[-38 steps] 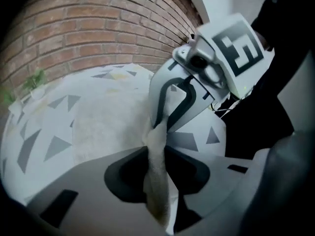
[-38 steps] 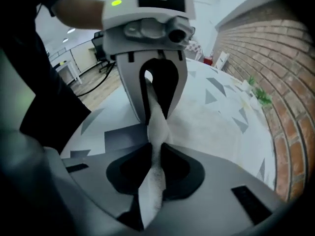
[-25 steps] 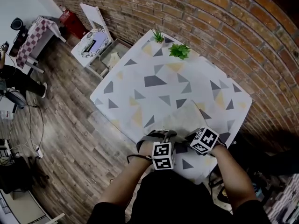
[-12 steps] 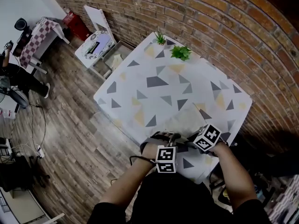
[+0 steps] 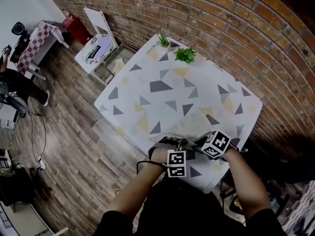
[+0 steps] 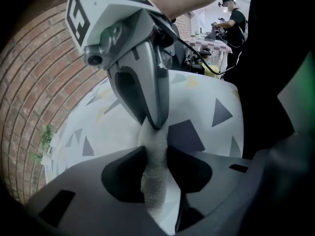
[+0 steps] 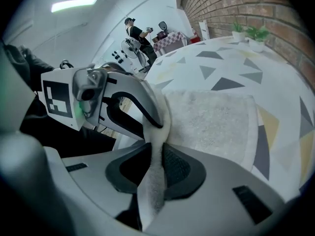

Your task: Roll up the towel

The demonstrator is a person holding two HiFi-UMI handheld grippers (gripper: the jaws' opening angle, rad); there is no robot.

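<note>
At the near edge of the worktop point(image 5: 162, 73), the left claw point(image 6: 155, 154), just closing, and the right claw point(image 7: 157, 166), just easing wider, both pinch the near hem of the towel point(image 7: 211, 117), likely to start the roll evenly.

The left forearm point(image 5: 134, 190) and the right forearm point(image 5: 245, 180) reach forward, close together, with both grippers angled steeply down. The left gripper point(image 6: 155, 157) has just been closing its jaws on the towel point(image 7: 211, 116) edge. The right gripper point(image 7: 158, 162) has just been opening its jaws slightly, with the same edge pinched between them.
</note>
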